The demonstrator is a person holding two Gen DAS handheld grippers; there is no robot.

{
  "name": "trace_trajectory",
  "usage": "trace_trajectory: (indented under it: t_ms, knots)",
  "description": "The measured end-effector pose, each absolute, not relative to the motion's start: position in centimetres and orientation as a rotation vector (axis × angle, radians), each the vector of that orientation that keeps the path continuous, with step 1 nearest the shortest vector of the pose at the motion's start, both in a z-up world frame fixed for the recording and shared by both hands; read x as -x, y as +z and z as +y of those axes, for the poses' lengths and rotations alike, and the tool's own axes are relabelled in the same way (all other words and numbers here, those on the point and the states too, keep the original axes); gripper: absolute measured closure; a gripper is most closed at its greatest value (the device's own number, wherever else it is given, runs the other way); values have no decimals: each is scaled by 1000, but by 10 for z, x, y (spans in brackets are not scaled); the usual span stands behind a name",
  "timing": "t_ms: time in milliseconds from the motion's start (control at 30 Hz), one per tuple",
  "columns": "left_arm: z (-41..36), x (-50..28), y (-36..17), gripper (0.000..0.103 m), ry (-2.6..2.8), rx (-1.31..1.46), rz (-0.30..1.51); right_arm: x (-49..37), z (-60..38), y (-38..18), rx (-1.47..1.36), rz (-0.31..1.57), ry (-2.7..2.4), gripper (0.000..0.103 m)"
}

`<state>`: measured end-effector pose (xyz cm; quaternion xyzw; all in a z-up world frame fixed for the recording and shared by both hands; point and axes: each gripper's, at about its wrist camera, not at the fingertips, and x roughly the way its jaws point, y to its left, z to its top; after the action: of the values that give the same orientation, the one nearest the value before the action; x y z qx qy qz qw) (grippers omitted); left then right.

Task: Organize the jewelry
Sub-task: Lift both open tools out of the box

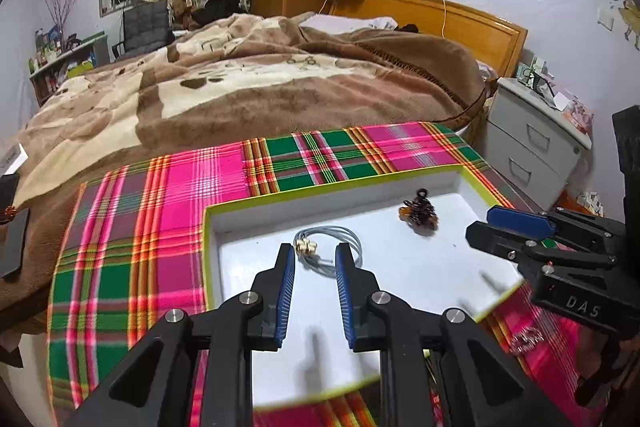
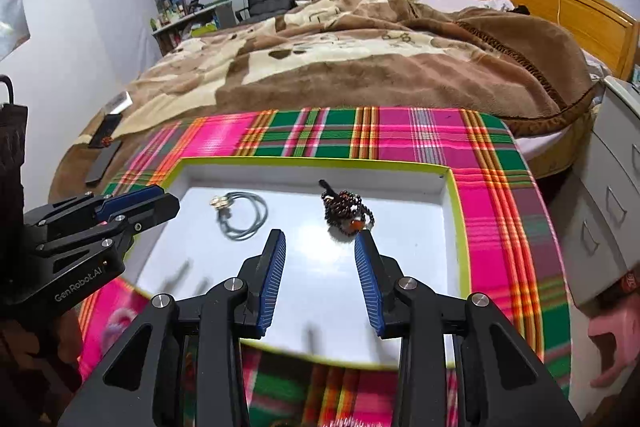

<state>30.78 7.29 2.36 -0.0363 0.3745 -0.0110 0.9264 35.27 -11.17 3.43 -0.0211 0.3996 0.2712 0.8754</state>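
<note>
Nearest the left wrist camera, the left gripper [image 1: 316,259] hangs above a shallow white tray [image 1: 400,187] with a lime-green rim, its blue-padded jaws spread with nothing between them; just past the fingertips, a coiled grey cord bracelet [image 1: 340,247] with small gold beads lies on the tray floor. In the right wrist view, the right gripper [image 2: 320,239] also hangs over the tray [image 2: 312,173], jaws spread wide and empty, with a heap of dark brown beads [image 2: 346,209] carrying an orange piece lying on the tray floor just beyond its right fingertip. The grey cord bracelet [image 2: 244,215] and the bead heap lie apart from each other. Each gripper shows at the edge of the other's view, reaching over the tray's side. The tray sits on a pink, green and orange plaid cloth [image 1: 168,195] covering the table; a small sparkly ring-shaped piece [image 1: 526,341], blurred, lies on the cloth outside the tray's near right edge. Beyond the table is a bed with a brown blanket [image 1: 260,87], a wooden headboard [image 1: 460,19], and a white nightstand [image 1: 536,143] to its right.
</note>
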Motion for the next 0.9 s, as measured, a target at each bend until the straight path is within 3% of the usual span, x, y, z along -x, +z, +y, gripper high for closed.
trace_trajectory:
  t_ms: [500,900]
  knots:
    - [58,-196,47,83,-67,116,636,-254,-147,62,-6,732,602,66]
    - [34,-111,37,83,-96,92,605,-178,-183,45,-50,714,566,66]
